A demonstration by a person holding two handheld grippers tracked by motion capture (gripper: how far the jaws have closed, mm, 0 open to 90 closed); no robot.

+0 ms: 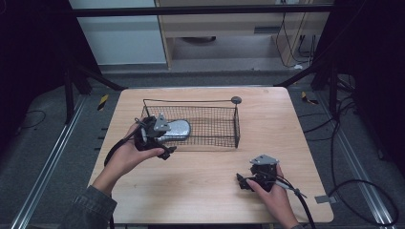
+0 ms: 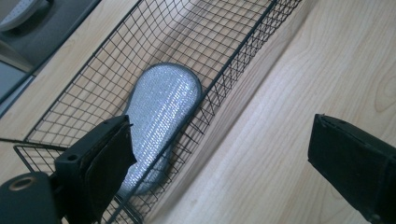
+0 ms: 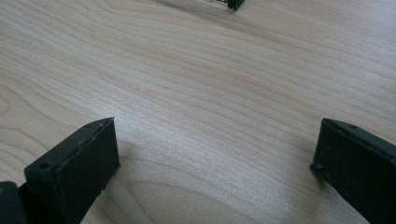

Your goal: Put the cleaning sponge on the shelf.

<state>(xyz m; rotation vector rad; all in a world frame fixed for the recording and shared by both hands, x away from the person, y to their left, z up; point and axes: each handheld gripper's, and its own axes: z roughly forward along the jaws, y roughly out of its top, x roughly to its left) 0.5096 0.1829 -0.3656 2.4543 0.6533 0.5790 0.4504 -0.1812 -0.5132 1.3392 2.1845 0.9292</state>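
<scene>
Nearest the person, the right gripper (image 1: 252,179) rests low over the pale wooden table (image 1: 200,181) with its jaws spread wide and nothing between them, bare wood grain beneath in its own view. Farther off, the left gripper (image 1: 160,143) hangs at the near left corner of the black wire-mesh basket (image 1: 224,121), jaws also wide and empty. The left gripper view reveals the silvery, dark-rimmed oval pad (image 2: 161,114) lying flat on the basket floor against its near wall, whereas the high view has the gripper covering its left end.

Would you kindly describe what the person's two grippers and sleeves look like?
Both the left gripper and the right gripper are black, each topped by a grey three-cornered plate and trailing a black cable. Their jaws are flat black blocks. The left forearm wears a grey denim-like sleeve.
</scene>
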